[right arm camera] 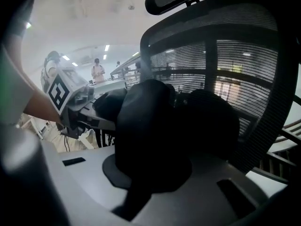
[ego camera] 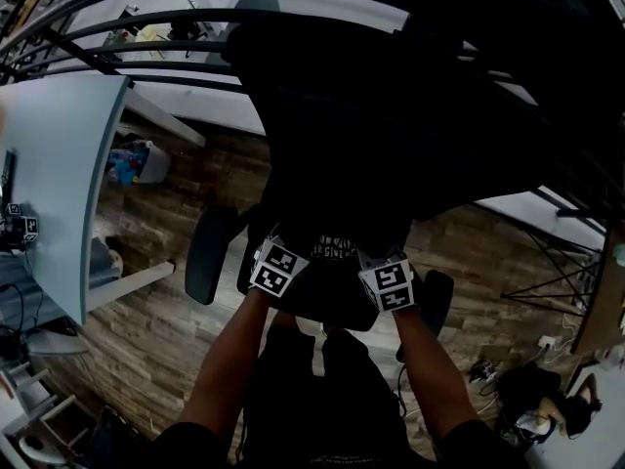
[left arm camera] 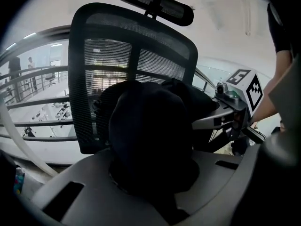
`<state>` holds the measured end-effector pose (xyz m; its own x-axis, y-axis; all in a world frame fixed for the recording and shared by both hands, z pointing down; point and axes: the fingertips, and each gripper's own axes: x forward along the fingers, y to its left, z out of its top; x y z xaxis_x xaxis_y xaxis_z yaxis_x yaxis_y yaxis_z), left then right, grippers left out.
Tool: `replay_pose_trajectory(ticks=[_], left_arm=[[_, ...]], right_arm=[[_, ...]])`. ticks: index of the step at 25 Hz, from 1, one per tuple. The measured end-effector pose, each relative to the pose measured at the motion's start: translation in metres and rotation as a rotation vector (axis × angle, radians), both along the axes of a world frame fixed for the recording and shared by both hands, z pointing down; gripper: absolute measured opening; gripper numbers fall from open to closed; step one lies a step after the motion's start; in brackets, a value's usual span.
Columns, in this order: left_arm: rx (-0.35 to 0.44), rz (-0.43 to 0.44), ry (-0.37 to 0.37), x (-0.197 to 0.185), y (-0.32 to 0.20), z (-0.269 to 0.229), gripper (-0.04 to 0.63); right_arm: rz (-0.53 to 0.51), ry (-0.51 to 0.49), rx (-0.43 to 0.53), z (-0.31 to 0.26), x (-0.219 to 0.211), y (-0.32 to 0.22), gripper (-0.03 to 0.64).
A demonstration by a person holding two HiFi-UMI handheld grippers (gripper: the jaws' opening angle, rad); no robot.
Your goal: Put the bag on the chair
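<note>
Head view: a person's 2 bare forearms reach forward over a wood-plank floor (ego camera: 166, 311), each hand working a 2-jaw gripper topped by a cube of black-and-white square markers. The left gripper (ego camera: 285, 252) and the right gripper (ego camera: 386, 270) flank a soft black fabric bag (ego camera: 332, 281), which hangs between them at the front of a black mesh-backed office chair (ego camera: 352, 106). The chair's 2 padded armrests show either side, one by the left gripper (ego camera: 210, 252) and one by the right (ego camera: 436, 301). A pale curved desk top (ego camera: 59, 184) stands well apart at the left.

In the left gripper view, the left gripper (left arm camera: 150, 171) has its jaws clenched on a bunched fold of the bag (left arm camera: 150, 121). The bag's dark bulk fills the middle of the frame, directly in front of the chair's mesh backrest (left arm camera: 117, 60) and below its oval headrest (left arm camera: 155, 4). The right gripper (left arm camera: 230, 107) reaches in from the right at the bag's far side.

In the right gripper view, the right gripper (right arm camera: 150, 173) is likewise clamped tight on the bag (right arm camera: 150, 121), with the mesh backrest (right arm camera: 235, 65) just behind it and the left gripper (right arm camera: 80, 112) coming in from the left.

No view shows whether the bag's underside touches the seat.
</note>
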<state>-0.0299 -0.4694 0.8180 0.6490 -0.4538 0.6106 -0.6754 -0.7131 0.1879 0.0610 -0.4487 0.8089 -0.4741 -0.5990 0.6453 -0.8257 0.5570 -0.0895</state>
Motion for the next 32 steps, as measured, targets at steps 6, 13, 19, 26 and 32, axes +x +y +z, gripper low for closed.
replay_pose_trajectory(ticks=[6, 13, 19, 26, 32], left_arm=[[0.009, -0.034, -0.043, -0.003, 0.000, 0.004, 0.039], [-0.033, -0.087, -0.047, -0.019, 0.005, 0.004, 0.188], [0.016, -0.097, -0.119, -0.033, 0.010, -0.013, 0.251], [0.013, -0.119, -0.193, -0.045, 0.032, -0.031, 0.270], [0.081, -0.154, -0.182, -0.054, 0.042, -0.070, 0.270]], right_arm=[[0.009, 0.027, 0.007, 0.006, 0.000, -0.002, 0.034], [0.041, 0.040, -0.004, 0.005, 0.006, 0.003, 0.140], [0.071, 0.029, -0.043, -0.006, 0.008, 0.009, 0.223], [0.105, 0.068, -0.058, -0.017, 0.023, 0.030, 0.259], [0.101, 0.047, -0.010, -0.046, 0.029, 0.037, 0.268]])
